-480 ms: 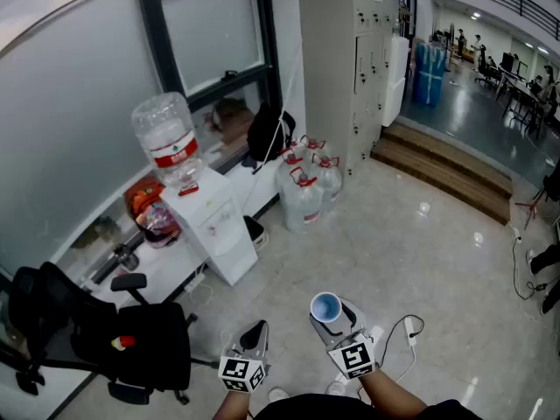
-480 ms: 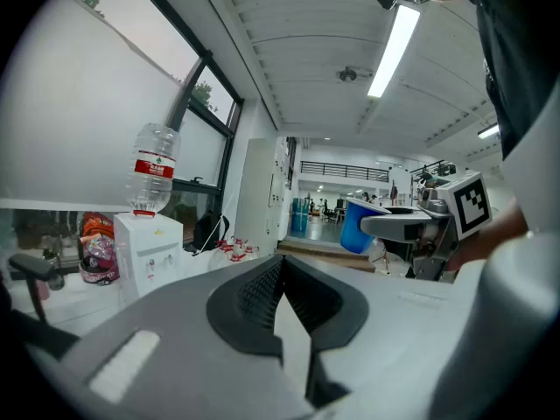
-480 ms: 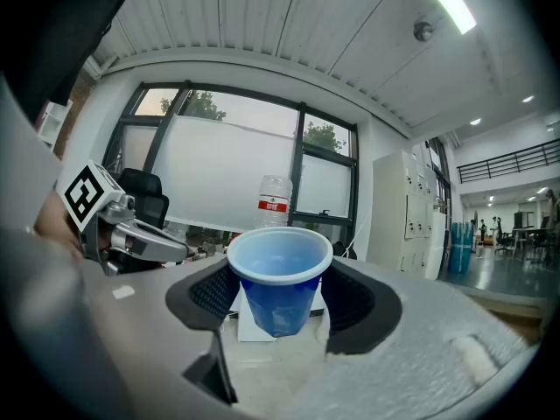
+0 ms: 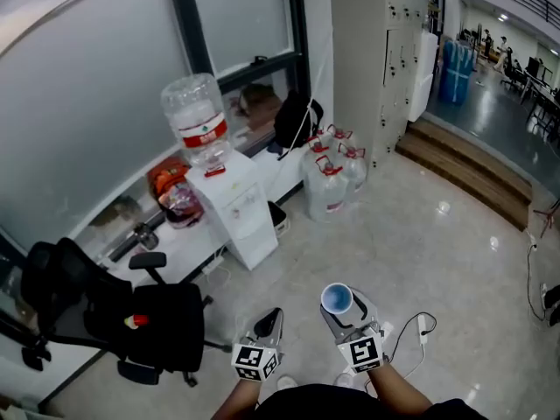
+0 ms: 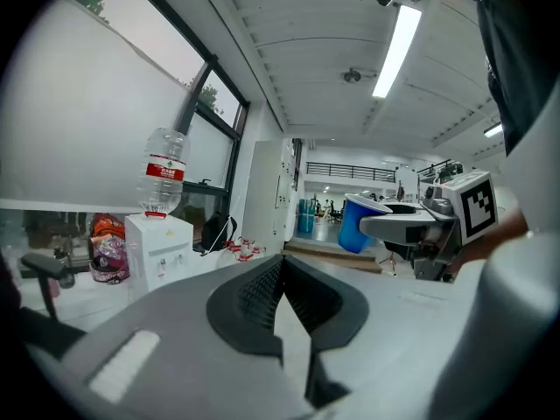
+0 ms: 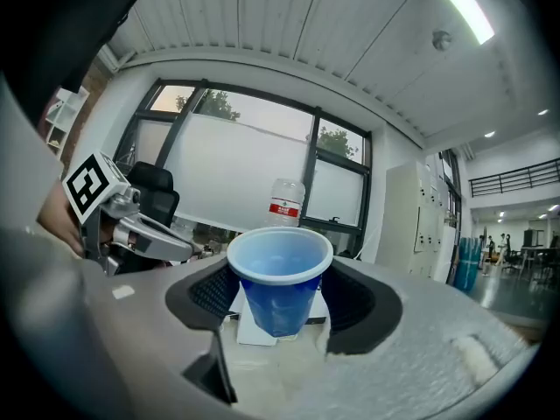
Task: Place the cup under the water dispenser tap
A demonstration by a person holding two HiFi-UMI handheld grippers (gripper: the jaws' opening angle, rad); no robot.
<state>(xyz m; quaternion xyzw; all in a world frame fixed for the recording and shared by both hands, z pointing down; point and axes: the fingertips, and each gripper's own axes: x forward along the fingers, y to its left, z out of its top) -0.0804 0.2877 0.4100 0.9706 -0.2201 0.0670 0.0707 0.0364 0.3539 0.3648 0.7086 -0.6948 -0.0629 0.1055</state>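
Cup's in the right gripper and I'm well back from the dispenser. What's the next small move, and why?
Probably carry the blue cup forward and leftward toward the white water dispenser, keeping it upright. The right gripper grips the cup by its sides, mouth up, but open floor lies between it and the dispenser, so it looks too far to place yet.

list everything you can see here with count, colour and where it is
cup: one, blue, upright, held low in the head view
water dispenser: one, white, on the floor ahead and left
bottle: one, clear with a red label, upside down on the water dispenser
spare bottles: at least three, clear with red tops, on the floor by the lockers
bag: one, black, behind the spare bottles
office chair: one, black, lower left
left gripper: grey, jaws together, empty
right gripper: grey, jaws closed on the cup
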